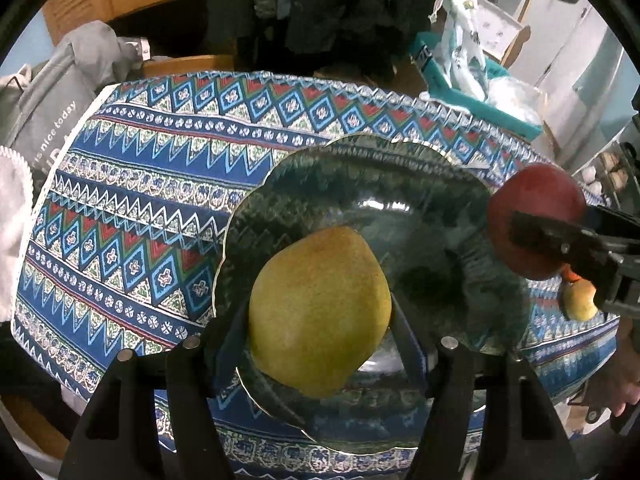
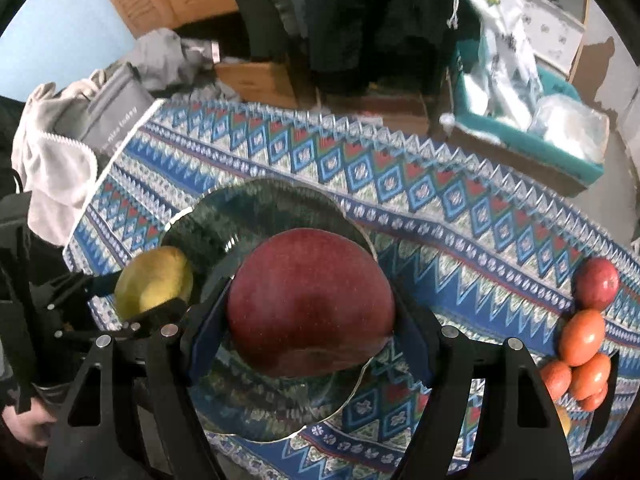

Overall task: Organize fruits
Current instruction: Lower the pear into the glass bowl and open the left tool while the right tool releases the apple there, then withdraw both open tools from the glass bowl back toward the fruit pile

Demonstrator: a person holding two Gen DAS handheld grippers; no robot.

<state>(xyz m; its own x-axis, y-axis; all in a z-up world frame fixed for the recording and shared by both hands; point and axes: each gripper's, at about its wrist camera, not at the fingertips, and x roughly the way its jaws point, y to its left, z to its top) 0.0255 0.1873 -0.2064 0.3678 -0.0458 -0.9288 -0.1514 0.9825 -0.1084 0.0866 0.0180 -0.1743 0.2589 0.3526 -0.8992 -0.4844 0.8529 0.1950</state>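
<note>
Left gripper (image 1: 320,320) clamped on yellow pear (image 1: 320,312), right gripper (image 2: 312,320) on red apple (image 2: 310,304), both over, perhaps touching, glass plate (image 1: 352,176), frame centre

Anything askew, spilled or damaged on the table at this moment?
Nothing stands out. The left gripper holds a yellow pear and the right gripper a red apple, both over the green plate; the remaining fruit sits clustered on the tablecloth.

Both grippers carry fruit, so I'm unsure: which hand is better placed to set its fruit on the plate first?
Probably left: its pear already hangs over the plate, while the right's apple sits nearer the rim.
</note>
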